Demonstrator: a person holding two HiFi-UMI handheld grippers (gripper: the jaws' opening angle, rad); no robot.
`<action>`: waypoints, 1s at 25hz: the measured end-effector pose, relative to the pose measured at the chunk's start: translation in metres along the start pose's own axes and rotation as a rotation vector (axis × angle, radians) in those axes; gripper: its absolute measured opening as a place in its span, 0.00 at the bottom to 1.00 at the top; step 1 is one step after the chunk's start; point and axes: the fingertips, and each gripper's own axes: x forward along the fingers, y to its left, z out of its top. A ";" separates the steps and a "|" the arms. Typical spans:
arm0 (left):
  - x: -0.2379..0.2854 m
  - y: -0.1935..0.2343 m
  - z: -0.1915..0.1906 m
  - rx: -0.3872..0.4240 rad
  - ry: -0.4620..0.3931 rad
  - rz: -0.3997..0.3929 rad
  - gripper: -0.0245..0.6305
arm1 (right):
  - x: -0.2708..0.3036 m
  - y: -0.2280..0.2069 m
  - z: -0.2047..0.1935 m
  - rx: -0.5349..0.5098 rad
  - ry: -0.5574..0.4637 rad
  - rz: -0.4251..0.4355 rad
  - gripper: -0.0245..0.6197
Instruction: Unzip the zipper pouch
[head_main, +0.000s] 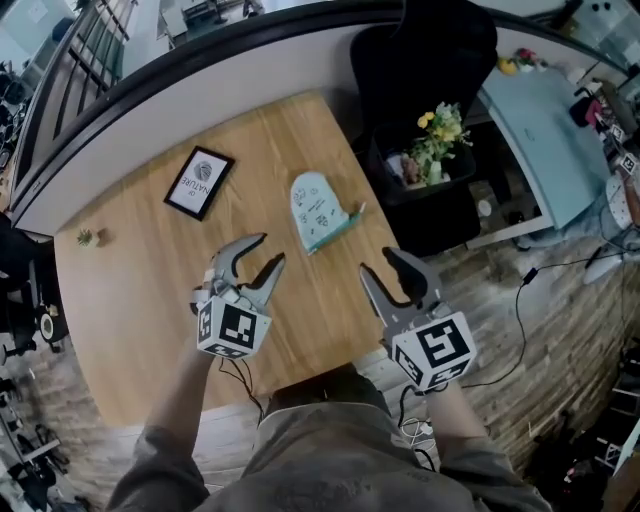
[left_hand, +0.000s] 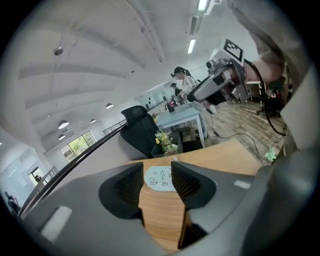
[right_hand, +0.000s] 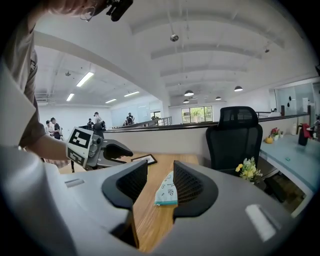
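The zipper pouch (head_main: 318, 210), pale teal and white with small drawings, lies flat on the wooden table (head_main: 140, 310) near its far right edge. My left gripper (head_main: 272, 249) hovers a short way in front of it, to its left, open and empty. My right gripper (head_main: 377, 261) hangs in front of it, to its right, near the table's right edge, also open and empty. In the left gripper view the pouch (left_hand: 157, 178) shows between the jaws of that gripper (left_hand: 156, 170), well beyond them. In the right gripper view the pouch (right_hand: 167, 191) lies ahead of the open right gripper (right_hand: 160, 167).
A black-framed card (head_main: 199, 183) lies left of the pouch. A tiny potted plant (head_main: 88, 237) stands at the far left edge. Beyond the table's right edge are a black office chair (head_main: 425, 60), a bunch of flowers (head_main: 437, 140) and a teal desk (head_main: 545, 130).
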 end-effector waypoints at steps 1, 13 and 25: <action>0.008 -0.004 -0.007 0.031 0.011 -0.015 0.31 | 0.004 0.000 -0.006 0.006 0.011 0.004 0.26; 0.094 -0.052 -0.090 0.370 0.110 -0.215 0.31 | 0.051 -0.007 -0.077 0.060 0.145 0.031 0.26; 0.140 -0.089 -0.126 0.632 0.117 -0.413 0.31 | 0.073 -0.014 -0.109 0.141 0.194 0.016 0.26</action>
